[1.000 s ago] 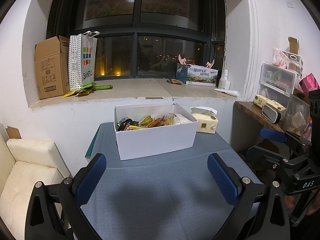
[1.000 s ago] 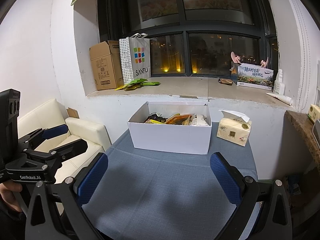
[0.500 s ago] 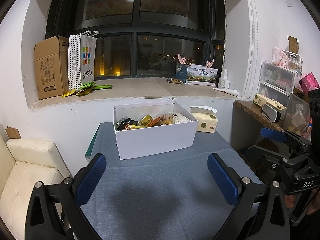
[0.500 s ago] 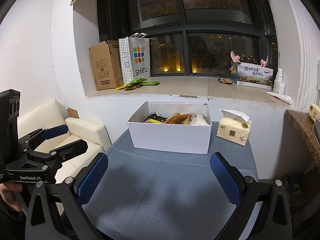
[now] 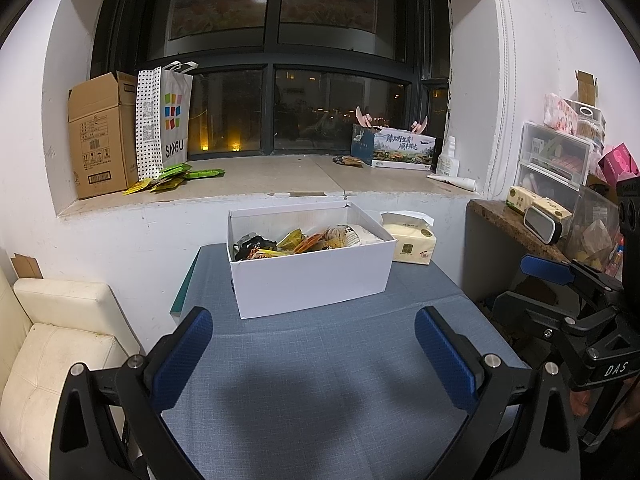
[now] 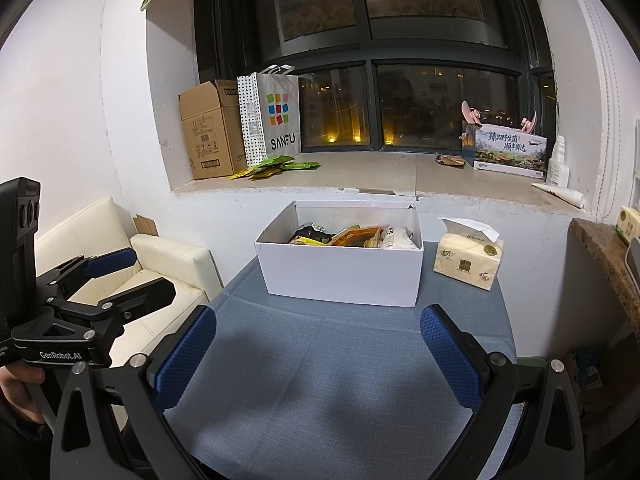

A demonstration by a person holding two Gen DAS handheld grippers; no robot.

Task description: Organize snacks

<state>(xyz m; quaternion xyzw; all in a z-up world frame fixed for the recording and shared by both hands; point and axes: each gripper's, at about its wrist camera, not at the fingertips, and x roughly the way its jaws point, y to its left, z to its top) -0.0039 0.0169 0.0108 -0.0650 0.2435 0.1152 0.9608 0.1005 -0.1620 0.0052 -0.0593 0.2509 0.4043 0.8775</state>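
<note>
Nothing has been moved since before. The left gripper (image 5: 314,354) and right gripper (image 6: 318,354) are being held wide and empty over the table (image 5: 320,360). Snacks (image 5: 296,242) are being kept inside the white box (image 5: 312,276).

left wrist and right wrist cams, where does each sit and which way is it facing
Left wrist: on the left gripper, open over the blue table, facing the white snack box and window; right gripper at its right edge.
Right wrist: on the right gripper, open, same heading; left gripper and a hand at left.
Shared: box, tissue pack, SANFU bag.
</note>
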